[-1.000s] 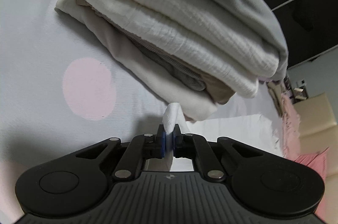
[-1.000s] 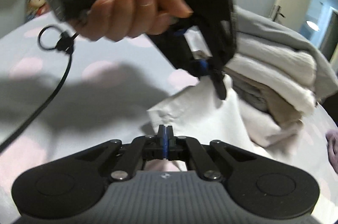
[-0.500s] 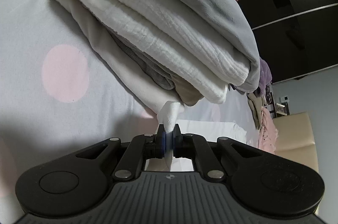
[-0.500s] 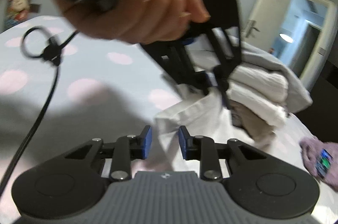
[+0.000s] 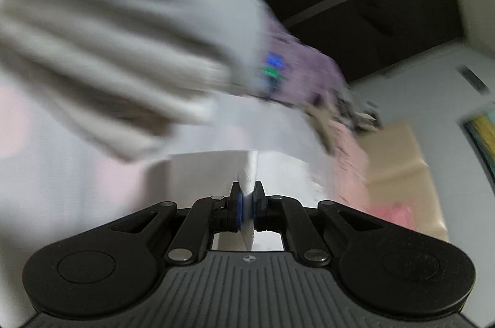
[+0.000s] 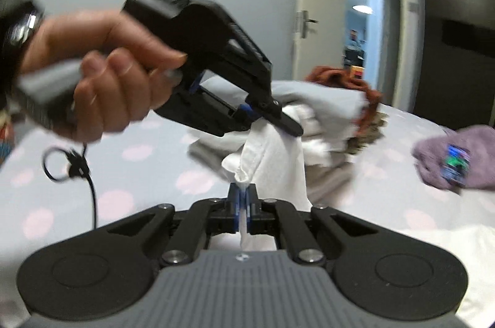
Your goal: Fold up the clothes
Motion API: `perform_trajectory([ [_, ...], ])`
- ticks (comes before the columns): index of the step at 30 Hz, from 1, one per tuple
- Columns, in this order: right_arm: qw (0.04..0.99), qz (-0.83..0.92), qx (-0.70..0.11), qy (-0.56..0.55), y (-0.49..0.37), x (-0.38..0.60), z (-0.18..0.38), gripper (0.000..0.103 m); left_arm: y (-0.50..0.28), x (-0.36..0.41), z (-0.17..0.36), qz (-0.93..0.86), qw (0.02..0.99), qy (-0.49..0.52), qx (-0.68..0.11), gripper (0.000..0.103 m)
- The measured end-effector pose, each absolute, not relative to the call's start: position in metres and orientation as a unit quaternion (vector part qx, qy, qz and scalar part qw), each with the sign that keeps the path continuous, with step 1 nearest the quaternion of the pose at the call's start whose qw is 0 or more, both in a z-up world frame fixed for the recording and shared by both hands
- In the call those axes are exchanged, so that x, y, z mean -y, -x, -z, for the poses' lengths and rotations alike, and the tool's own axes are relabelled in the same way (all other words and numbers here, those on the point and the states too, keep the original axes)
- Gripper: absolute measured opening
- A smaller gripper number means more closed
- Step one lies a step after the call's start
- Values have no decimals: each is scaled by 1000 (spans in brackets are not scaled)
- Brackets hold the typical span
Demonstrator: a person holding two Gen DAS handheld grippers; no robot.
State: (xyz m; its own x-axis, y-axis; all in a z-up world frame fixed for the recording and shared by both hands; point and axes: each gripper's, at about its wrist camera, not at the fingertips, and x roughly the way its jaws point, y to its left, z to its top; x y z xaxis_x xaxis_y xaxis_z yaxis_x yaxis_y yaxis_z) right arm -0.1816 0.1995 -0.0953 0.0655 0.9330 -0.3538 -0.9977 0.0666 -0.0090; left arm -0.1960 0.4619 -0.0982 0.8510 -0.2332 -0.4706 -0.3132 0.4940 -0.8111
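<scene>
Right wrist view shows both tools pinching one white garment (image 6: 272, 161) at two separate points along its edge, which reads as the start of a lift to spread the cloth before a fold. The right gripper (image 6: 243, 198) has its blue pads pressed together on a bunched corner of that cloth, which rises just ahead of the fingertips. Beyond it and slightly higher, the left gripper (image 6: 247, 113) nips another part of the same edge, so the fabric hangs between the two as a short, slack drape and its remainder trails down to the polka-dot sheet (image 6: 139, 173) on the bed.

Holding two points apart would let the garment open under its own weight (a judgement, not something seen).

A person's hand (image 6: 102, 87) wraps the left tool's handle from the left of the view, its fingers curled around the grip and the tool angled downward toward the cloth. A black cable (image 6: 89, 189) dangles beneath it.

Left wrist view, heavily blurred, confirms the left gripper (image 5: 247, 198) clamped narrow on a thin white fold that stands up between its pads. Ahead and above it lies the stack of folded clothes (image 5: 123, 34), grey on top, and to the right a purple garment (image 5: 309, 71).
</scene>
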Motion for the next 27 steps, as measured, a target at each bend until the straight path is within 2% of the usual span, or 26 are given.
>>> perform_trajectory([
  [7, 788, -590, -170, 43, 119, -126, 47, 5, 91, -397, 63, 138, 837, 459, -263, 4],
  [15, 866, -448, -214, -55, 60, -31, 20, 5, -30, -280, 55, 282, 814, 403, -310, 4],
  [21, 902, -323, -252, -133, 39, 39, 23, 5, -84, -170, 60, 373, 786, 331, -365, 4],
  [27, 900, -217, -321, -198, 53, 102, 53, 4, -98, -69, 101, 420, 743, 248, -458, 4],
])
